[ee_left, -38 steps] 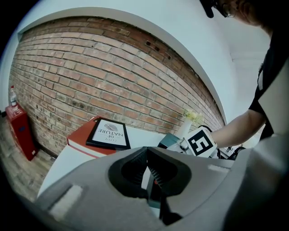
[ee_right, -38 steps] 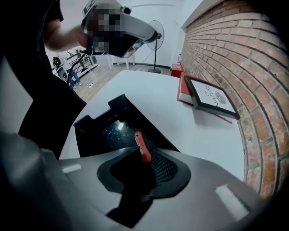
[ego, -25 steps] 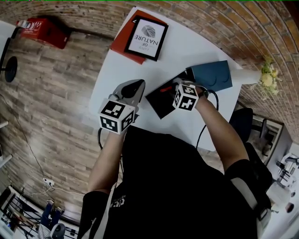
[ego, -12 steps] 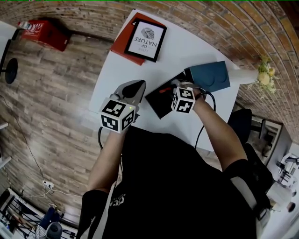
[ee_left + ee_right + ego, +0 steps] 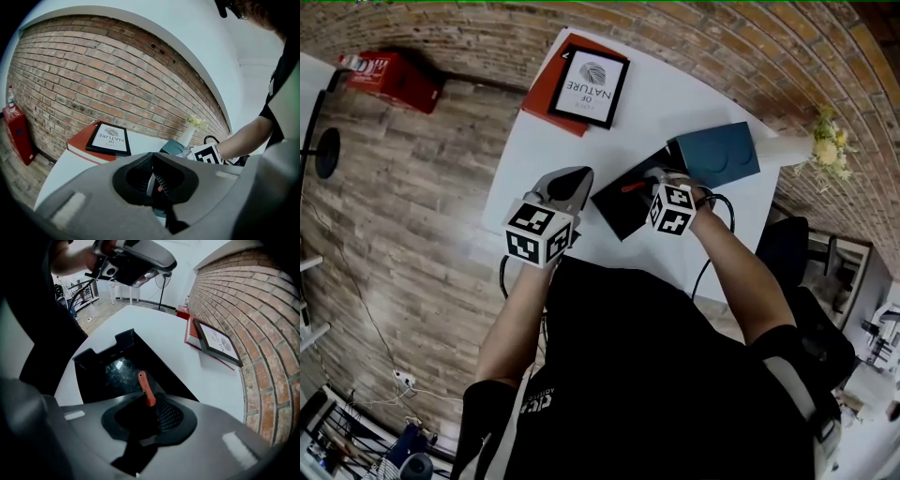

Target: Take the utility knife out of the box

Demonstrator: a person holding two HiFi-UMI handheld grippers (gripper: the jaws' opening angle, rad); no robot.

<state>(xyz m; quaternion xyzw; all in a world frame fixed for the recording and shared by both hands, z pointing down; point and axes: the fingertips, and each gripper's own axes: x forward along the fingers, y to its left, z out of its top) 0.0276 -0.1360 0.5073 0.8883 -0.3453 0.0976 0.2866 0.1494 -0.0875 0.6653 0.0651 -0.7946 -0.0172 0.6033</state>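
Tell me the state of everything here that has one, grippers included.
Left gripper: shut, empty.
Right gripper: shut on the utility knife.
Black box: open, lid off.
Blue lid: off, beside the box.
Framed print: flat on the red book.

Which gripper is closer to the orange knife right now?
Right. The right gripper is shut on the knife, just above the open black box. The left gripper is off to the box's left, clear of the knife.
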